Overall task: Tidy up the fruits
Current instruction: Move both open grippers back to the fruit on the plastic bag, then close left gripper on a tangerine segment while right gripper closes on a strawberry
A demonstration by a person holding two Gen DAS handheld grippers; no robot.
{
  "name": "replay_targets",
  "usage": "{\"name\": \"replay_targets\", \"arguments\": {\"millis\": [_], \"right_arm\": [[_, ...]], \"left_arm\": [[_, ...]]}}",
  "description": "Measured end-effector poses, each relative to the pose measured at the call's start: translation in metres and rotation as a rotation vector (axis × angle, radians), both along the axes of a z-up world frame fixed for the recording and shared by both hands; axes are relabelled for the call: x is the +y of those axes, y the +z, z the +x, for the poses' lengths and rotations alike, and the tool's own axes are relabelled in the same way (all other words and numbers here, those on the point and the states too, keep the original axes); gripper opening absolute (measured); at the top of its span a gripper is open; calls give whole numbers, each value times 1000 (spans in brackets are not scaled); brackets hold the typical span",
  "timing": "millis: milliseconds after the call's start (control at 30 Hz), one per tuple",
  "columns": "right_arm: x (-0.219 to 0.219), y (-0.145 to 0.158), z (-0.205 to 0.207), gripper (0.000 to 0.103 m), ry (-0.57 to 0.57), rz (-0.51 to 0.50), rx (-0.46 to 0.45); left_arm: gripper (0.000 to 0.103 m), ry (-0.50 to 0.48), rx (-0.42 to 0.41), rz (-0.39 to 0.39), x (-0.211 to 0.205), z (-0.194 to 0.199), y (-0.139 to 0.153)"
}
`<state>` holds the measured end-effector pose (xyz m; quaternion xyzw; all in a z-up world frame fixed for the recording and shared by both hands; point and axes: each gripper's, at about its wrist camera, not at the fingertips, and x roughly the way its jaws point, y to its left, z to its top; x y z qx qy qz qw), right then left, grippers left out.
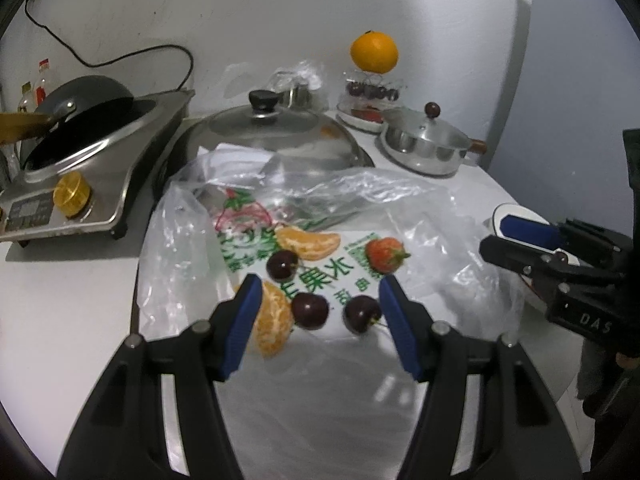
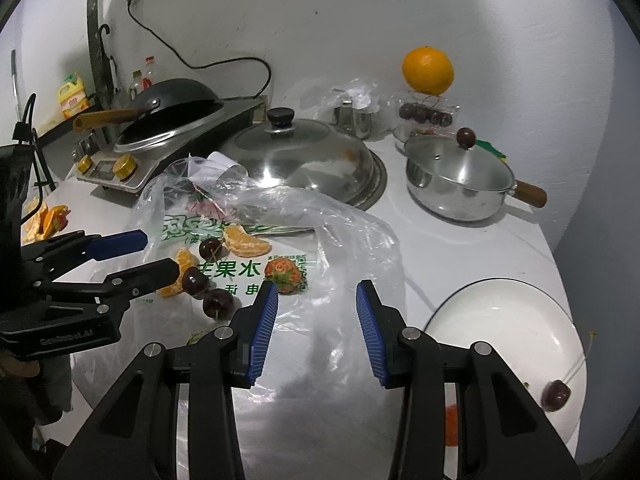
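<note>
Fruit lies on a clear plastic bag (image 1: 240, 240) with green print: a strawberry (image 1: 385, 255), two orange segments (image 1: 310, 242) (image 1: 273, 322) and three dark cherries (image 1: 283, 265) (image 1: 310, 311) (image 1: 361, 314). My left gripper (image 1: 318, 292) is open, its blue pads on either side of the two nearer cherries, just above them. My right gripper (image 2: 316, 294) is open and empty, just in front of the strawberry (image 2: 283, 275). A white plate (image 2: 500, 320) at the right holds one cherry (image 2: 556, 396).
At the back stand a steel lid (image 2: 304, 156), a lidded saucepan (image 2: 460, 180), an induction cooker with a wok (image 2: 168, 112), and a whole orange (image 2: 428, 70) on a box of cherries. More orange pieces (image 2: 44, 220) lie far left.
</note>
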<state>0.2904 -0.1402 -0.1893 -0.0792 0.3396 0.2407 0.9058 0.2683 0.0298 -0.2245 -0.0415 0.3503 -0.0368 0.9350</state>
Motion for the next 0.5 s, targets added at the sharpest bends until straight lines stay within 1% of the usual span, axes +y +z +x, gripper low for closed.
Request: {"name": "replay_targets", "arguments": {"millis": [133, 167, 233, 300, 500], "right_arm": [[8, -4, 5, 43, 16, 0, 10], [9, -5, 6, 43, 18, 1, 12], [12, -7, 8, 43, 21, 4, 17], [14, -9, 9, 43, 24, 4, 19], [23, -13, 11, 43, 32, 6, 32]], "left_arm": [[62, -45, -28, 1, -1, -1, 0], [62, -65, -44, 6, -3, -1, 1], [62, -82, -52, 29, -7, 1, 2], [62, -83, -42, 45, -7, 4, -1], [62, -51, -4, 40, 6, 9, -10]]}}
